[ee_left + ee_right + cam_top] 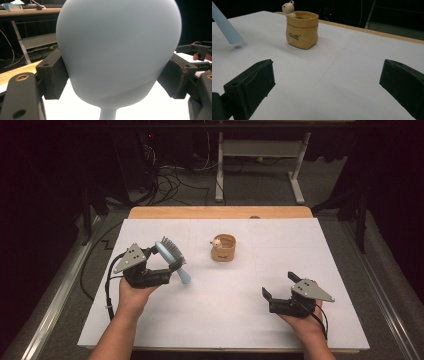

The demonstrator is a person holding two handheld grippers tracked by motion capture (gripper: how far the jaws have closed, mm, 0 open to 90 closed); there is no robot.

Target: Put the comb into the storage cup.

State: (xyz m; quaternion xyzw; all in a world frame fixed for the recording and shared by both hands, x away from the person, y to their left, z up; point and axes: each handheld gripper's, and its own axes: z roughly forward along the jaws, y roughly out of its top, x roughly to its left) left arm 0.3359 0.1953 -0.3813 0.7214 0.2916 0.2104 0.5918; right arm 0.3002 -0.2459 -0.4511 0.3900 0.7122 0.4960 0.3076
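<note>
A light blue hairbrush (172, 257) with grey bristles is held above the left side of the white table sheet (225, 315), its handle pointing down and right. My left gripper (164, 258) is shut on the brush head, whose smooth blue back (117, 50) sits between the two black pads (53, 75). At the right front, my right gripper (279, 285) stands open and low over the sheet, nothing between its jaws. In the right gripper view the gripper (327, 82) faces a tan sack-shaped pot (302, 30) with a small bear figure on its rim.
The pot (223, 248) stands upright at the middle of the sheet, between and beyond the two grippers. The brush handle's tip (225, 26) hangs just over the sheet, left of the pot. A wooden table edge (220, 212) runs along the back; desk legs and cables lie beyond.
</note>
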